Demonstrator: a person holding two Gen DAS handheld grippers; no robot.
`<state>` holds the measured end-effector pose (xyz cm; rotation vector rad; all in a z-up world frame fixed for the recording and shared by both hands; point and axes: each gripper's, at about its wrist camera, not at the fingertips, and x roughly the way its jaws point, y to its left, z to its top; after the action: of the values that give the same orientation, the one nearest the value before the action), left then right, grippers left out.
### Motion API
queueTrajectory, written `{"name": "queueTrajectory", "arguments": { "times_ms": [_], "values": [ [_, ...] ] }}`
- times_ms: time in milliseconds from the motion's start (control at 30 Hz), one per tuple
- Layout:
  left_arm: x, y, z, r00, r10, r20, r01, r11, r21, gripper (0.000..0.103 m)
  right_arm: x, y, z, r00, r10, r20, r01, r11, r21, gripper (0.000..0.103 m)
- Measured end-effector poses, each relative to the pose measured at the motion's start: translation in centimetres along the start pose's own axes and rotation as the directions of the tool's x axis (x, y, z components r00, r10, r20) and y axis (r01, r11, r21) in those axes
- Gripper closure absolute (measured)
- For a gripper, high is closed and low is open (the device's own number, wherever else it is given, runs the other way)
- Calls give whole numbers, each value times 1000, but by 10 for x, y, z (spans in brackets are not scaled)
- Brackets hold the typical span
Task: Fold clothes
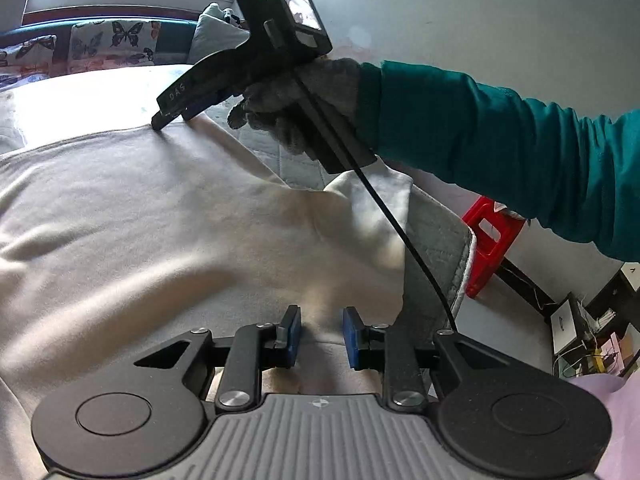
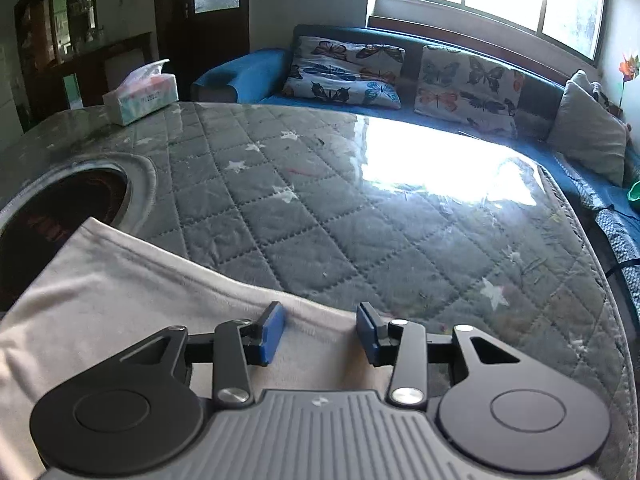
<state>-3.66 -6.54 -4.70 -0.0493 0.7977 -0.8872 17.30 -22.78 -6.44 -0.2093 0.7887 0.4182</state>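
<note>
Garment, pale beige-grey, lies spread over the quilted worktop, one edge hanging past the worktop's side in the left wrist view, its hemmed border running diagonally across the lower left of the right wrist view. Step in hand looks like lining up both tools on the cloth edges before a fold, grasp not yet made. Left hand-held gripper hovers low over the fabric, blue pads parted with a gap between them and cloth only beneath, nothing pinched. Right hand-held gripper likewise stands spread, its pads straddling the hem, left pad over cloth and right pad near the bare quilt; pads do not press on the fabric as far as shows. In the left wrist view the right tool's fingertips sit at the far edge of the garment, touching or just above it, can't tell which. Gloved hand wraps the handle, teal sleeve reaching in from the right, tool angled downward toward the cloth, cable trailing down. Next move probably calls for dipping each tool so one pad slides under the edge, closing on a single layer, then lifting both together and carrying the edge across. Risk: thin hem slipping out, or grabbing the quilt cover too. Tissue box sits well apart at the far corner
</note>
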Motion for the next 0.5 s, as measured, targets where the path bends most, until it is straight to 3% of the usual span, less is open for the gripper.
{"name": "queueTrajectory", "arguments": {
  "times_ms": [167,267,400,500],
  "values": [
    [-11,10,5,999,41,36,-40,999,-10,76,-24,27,-8,996,89,-18,-90,992,-88,63],
    [-10,19,1,997,66,25,-65,996,-53,76,-37,56,-19,984,172,-51,-179,968,-178,62],
    [-10,19,-3,999,42,27,-40,997,-67,75,-31,85,-23,968,235,-92,-251,941,-226,62],
    [-11,20,-7,999,15,30,-13,996,-90,75,-17,98,-17,971,230,-72,-240,943,-230,58]
  ]
}}
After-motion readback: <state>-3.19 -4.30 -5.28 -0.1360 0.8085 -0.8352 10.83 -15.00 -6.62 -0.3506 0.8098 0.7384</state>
